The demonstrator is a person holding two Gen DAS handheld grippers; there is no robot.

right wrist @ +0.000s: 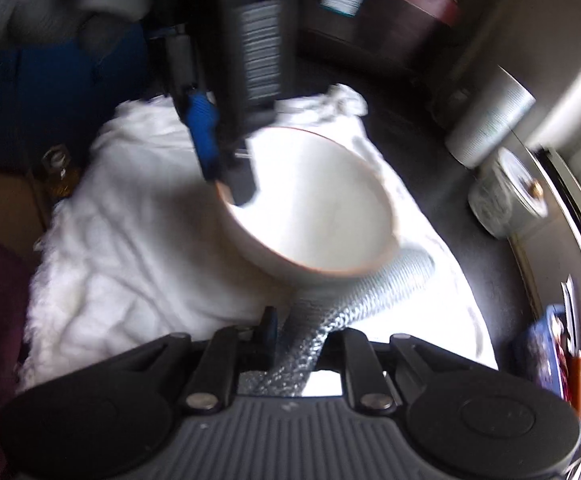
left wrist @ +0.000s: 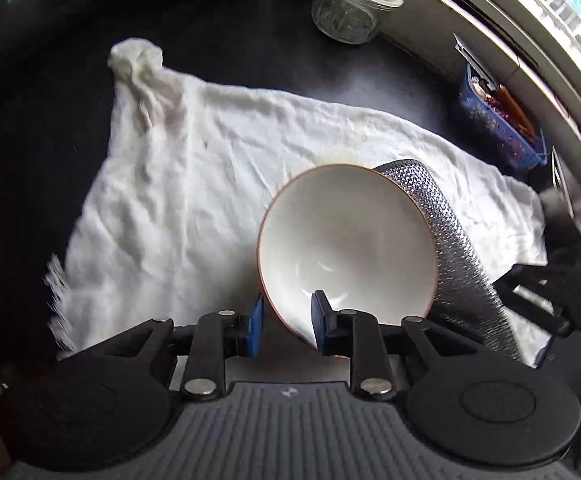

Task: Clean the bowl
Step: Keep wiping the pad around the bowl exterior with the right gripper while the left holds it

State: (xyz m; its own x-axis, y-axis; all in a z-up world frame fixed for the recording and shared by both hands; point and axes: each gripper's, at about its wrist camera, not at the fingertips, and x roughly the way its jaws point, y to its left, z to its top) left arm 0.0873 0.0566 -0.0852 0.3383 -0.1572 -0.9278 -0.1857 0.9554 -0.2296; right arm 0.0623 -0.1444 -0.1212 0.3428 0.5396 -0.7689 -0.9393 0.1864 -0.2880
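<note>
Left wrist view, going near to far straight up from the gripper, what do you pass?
Left gripper, its fingers either side of the bowl's rim → white bowl → white towel → bare black countertop → glass jar.

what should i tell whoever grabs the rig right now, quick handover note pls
Left tongs: jaws parted astride the near rim of the bowl, one pad inside, one outside, with a gap showing, so not clamped.
Right tongs: shut on the silver textured cloth, which runs up under the far side of the bowl.
Bowl: tilted, sitting on the white towel on the dark counter, propped against the silver cloth.
Done: the inside looks white and clean, though glare hides detail.
Left: regrip the rim before moving; probably wipe the outside, then set the bowl upright.
</note>
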